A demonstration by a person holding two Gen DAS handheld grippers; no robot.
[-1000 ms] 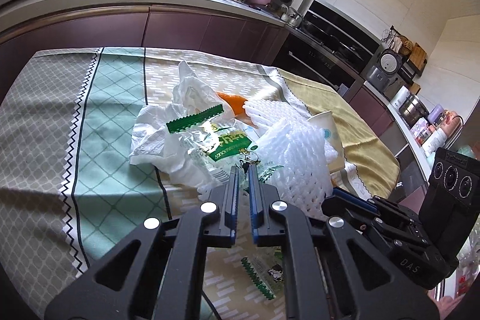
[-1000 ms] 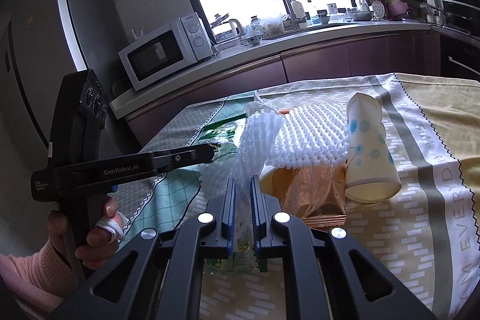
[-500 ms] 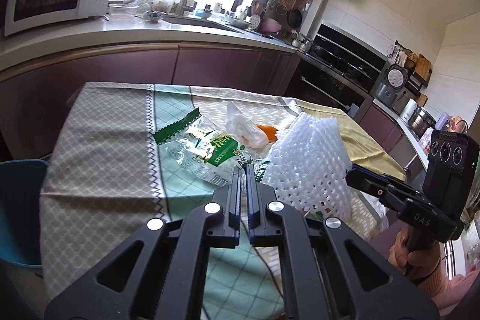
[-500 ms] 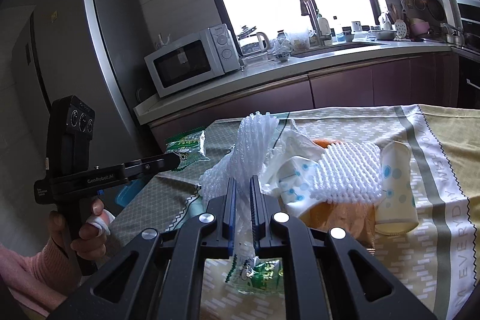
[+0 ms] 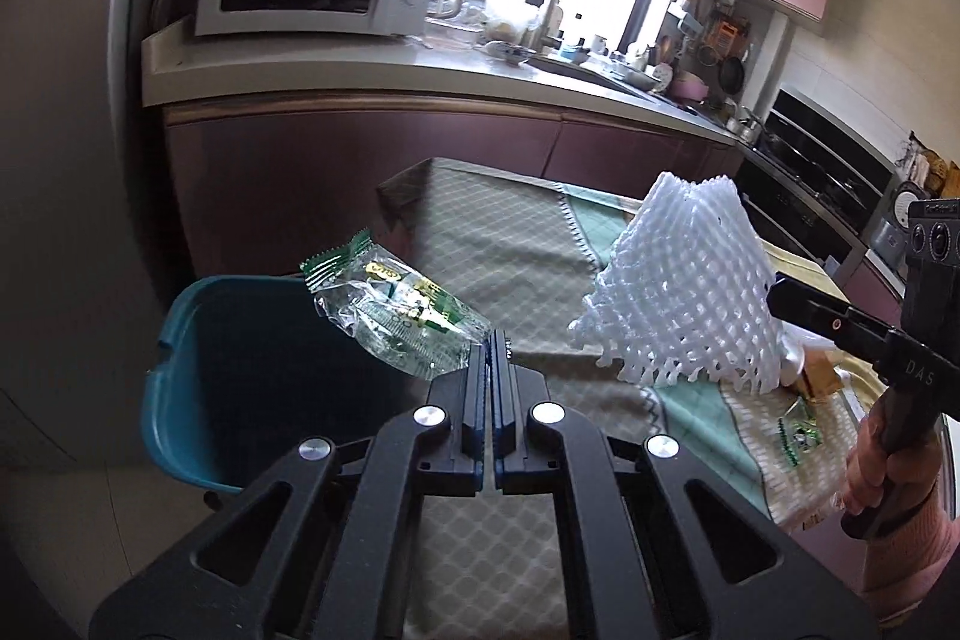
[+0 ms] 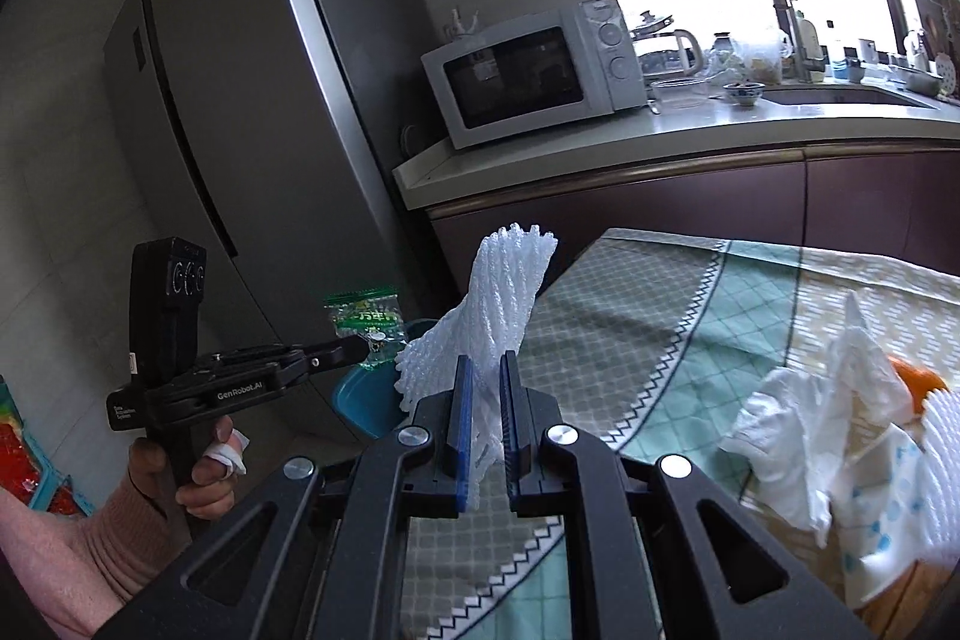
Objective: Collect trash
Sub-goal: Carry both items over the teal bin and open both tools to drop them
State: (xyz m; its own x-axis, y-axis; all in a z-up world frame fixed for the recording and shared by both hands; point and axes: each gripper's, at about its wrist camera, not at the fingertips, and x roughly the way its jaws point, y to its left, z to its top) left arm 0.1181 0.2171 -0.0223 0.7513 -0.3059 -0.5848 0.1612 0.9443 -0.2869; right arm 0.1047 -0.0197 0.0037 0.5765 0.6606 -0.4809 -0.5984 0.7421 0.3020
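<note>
A: What carries everything?

B: A table (image 6: 690, 340) under a checked cloth, green stripe with zigzag edging. A teal bin (image 5: 240, 358) stands on the floor just beside its end.

A: And on the cloth?

B: Crumpled white paper (image 6: 816, 418), something orange (image 6: 918, 382) behind it, 1 small green wrapper (image 5: 795, 433) and a brown bag (image 5: 822, 379).

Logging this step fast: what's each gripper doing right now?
Left gripper: closed on the clear green-printed wrapper, held over the blue bin.
Right gripper: closed on the white foam net, lifted off the table.
</note>
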